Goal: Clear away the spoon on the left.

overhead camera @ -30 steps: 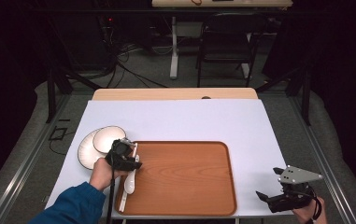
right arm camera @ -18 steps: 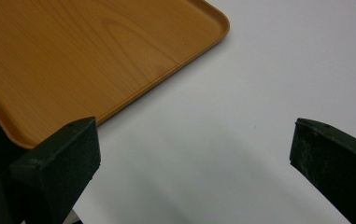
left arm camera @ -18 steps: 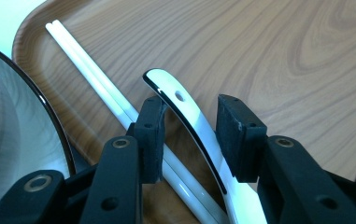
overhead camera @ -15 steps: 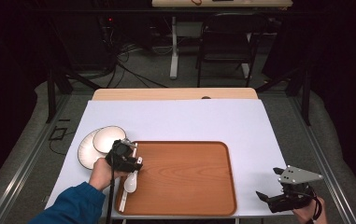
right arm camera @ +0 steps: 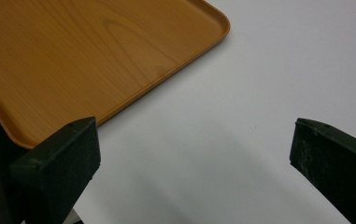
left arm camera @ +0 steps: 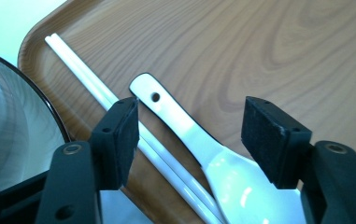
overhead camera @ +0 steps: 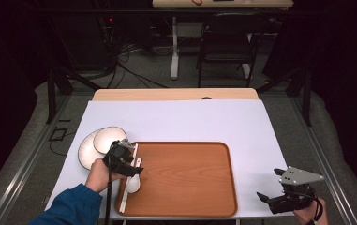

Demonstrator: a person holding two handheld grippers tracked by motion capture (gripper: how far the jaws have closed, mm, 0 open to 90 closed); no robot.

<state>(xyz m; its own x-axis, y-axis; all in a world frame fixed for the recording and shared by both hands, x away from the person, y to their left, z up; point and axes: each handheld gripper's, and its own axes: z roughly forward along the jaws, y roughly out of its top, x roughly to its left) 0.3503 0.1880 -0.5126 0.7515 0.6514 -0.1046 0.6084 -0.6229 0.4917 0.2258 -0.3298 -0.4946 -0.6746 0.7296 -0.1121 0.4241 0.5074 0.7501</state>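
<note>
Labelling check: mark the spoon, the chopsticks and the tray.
spoon (left arm camera: pixel 222 168): left gripper view, on the bowl end.
chopsticks (left arm camera: pixel 80 70): left gripper view, on the upper shafts.
tray (overhead camera: pixel 190 178): high view, on its bare wooden floor.

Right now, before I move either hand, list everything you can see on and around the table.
tray: one, brown wood, middle of the table
spoon: one, white, on the tray's left part, between the left gripper's jaws, untouched by the pads
chopsticks: one pair, white, along the tray's left edge beside the spoon
plates: two, white with dark rims, overlapping, on the table left of the tray
table: one, white top
chair: one, dark, beyond the table
left gripper: one, black, over the spoon, jaws just been opening
right gripper: one, black, open, over bare table right of the tray
sleeve: one, blue, left arm
</note>
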